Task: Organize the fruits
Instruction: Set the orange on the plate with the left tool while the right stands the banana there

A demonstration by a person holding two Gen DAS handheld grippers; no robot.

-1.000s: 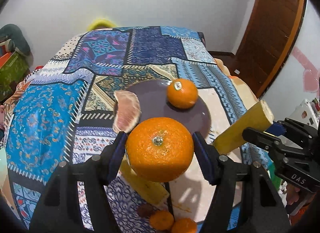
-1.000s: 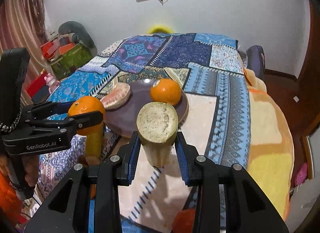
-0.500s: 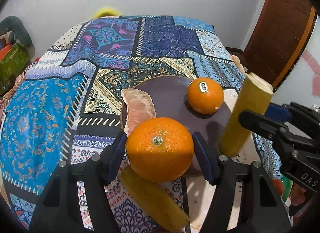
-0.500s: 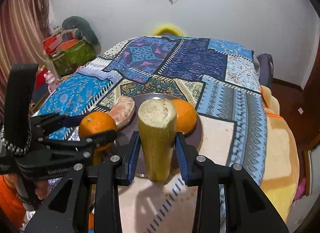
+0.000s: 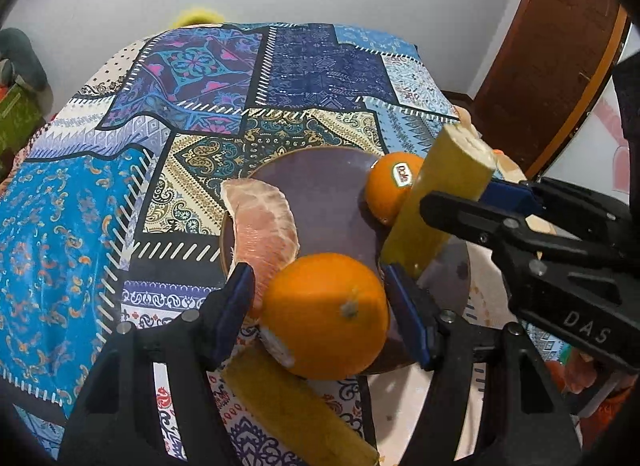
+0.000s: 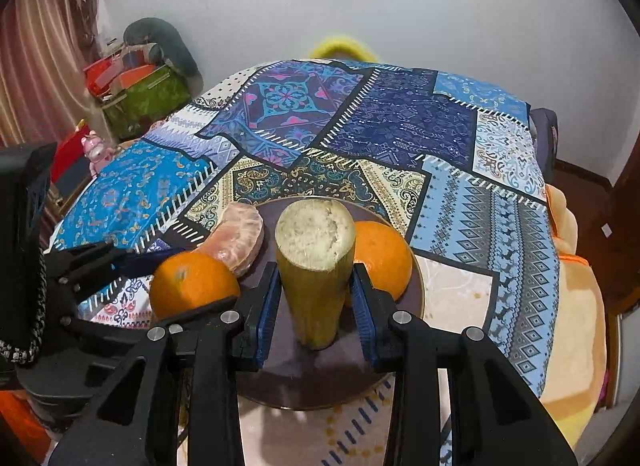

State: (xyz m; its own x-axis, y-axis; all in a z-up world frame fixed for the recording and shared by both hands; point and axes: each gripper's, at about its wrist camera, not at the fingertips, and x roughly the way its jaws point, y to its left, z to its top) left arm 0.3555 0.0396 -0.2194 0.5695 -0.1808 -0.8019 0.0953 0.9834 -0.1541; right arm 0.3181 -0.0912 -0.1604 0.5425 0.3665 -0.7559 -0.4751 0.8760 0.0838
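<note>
A dark round plate [image 5: 320, 185] [image 6: 304, 370] lies on the patchwork cloth. On it lie a peeled pomelo wedge [image 5: 260, 225] [image 6: 240, 238] and an orange with a sticker [image 5: 390, 185] [image 6: 384, 258]. My left gripper [image 5: 320, 306] has its jaws parted around a big orange [image 5: 326, 316] [image 6: 192, 286] at the plate's near edge; a gap shows at the left pad. My right gripper [image 6: 314, 306] is shut on a yellow-green sugarcane piece [image 6: 316, 266] [image 5: 436, 201], held upright with its lower end on the plate.
A second sugarcane piece [image 5: 296, 410] lies on the cloth below the plate. The table edge drops off on the right, with a wooden door [image 5: 560, 45] beyond. Boxes and clutter [image 6: 136, 93] stand at the far left.
Both grippers moved forward over the plate. The left jaws have opened and the big orange has rolled, its stem now facing right. The sugarcane came down onto the plate.
</note>
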